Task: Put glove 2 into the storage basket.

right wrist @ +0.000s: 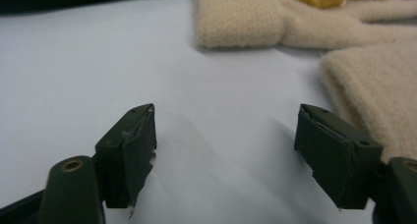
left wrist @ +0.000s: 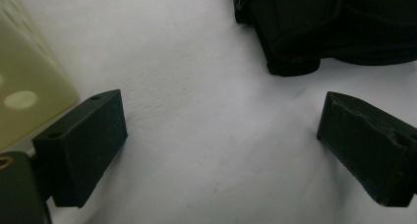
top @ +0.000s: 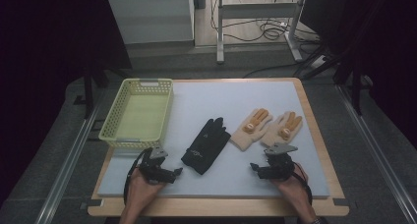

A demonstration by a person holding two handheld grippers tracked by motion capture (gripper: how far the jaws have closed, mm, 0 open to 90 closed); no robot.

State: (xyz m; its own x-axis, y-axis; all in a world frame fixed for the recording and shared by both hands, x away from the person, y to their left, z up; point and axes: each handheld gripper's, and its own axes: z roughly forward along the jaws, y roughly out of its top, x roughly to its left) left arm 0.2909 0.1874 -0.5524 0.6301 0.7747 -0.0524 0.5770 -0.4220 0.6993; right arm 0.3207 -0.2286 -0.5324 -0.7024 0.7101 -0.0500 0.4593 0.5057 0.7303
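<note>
A black glove lies flat in the middle of the white mat. Two beige gloves with orange grip patches lie to its right, one beside the other. My left gripper rests near the mat's front left, pointing right towards the black glove's cuff. In the left gripper view my left gripper stands open over bare mat. My right gripper is at the front right, just before the beige cuffs. Here too my right gripper is open with nothing between its jaws.
A yellow-green perforated basket stands at the mat's left side, its corner close to my left gripper. The wooden table edge frames the mat. Table legs and cables sit on the floor beyond the far edge.
</note>
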